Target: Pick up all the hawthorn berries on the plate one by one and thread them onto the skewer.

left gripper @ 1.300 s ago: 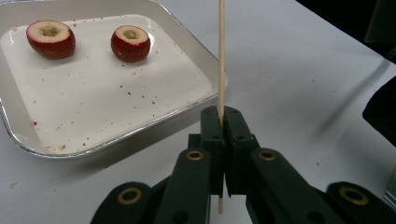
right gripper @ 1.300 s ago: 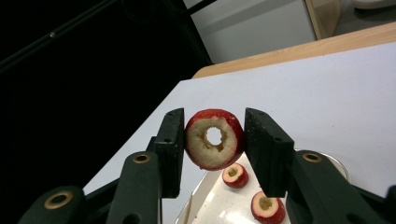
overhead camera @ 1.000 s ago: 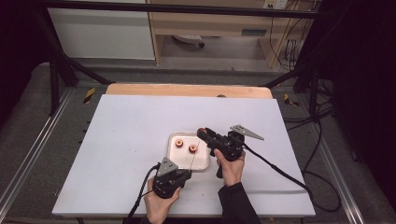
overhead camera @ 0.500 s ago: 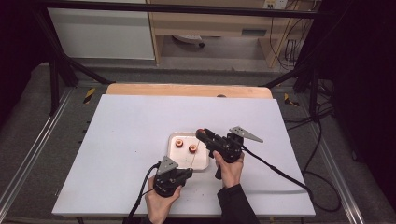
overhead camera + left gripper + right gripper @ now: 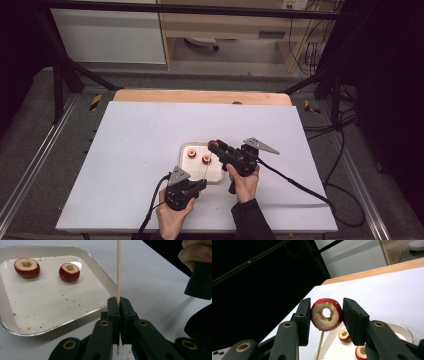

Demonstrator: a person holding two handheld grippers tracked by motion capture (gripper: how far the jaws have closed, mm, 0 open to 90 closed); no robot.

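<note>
**Cored fruit held above the skewer, two more on the tray**

The right gripper (image 5: 325,315) pinches one cored red fruit piece (image 5: 326,314) between its two pads, one pad on each red flank, the cut face and the bored hole turned toward that gripper's camera. In the right gripper view the wooden skewer (image 5: 320,343) shows just below the fruit, its upper end hidden behind the fruit, so I cannot tell whether the tip has entered the hole. The left gripper (image 5: 118,302) has its jaws pressed together on the lower part of the skewer (image 5: 118,270), which stands upright between them, a short stub poking out beneath the pads.

In the high view the left gripper (image 5: 200,184) sits at the near edge of the tray (image 5: 216,176), and the right gripper (image 5: 216,145) reaches over the tray's right side, above the left one. The tray lies near the middle of the white table (image 5: 125,150); bare tabletop stretches wide to the left, behind and to the right, with less room toward the person's edge. The right gripper's cable (image 5: 295,182) trails off across the table to the right.

Counted: one skewer, one tray, three fruit pieces. One is in the right jaws; the other two fruit pieces (image 5: 69,272) lie side by side, apart from each other, in the far part of the tray, cut faces up. Red crumbs speckle the tray floor.
</note>
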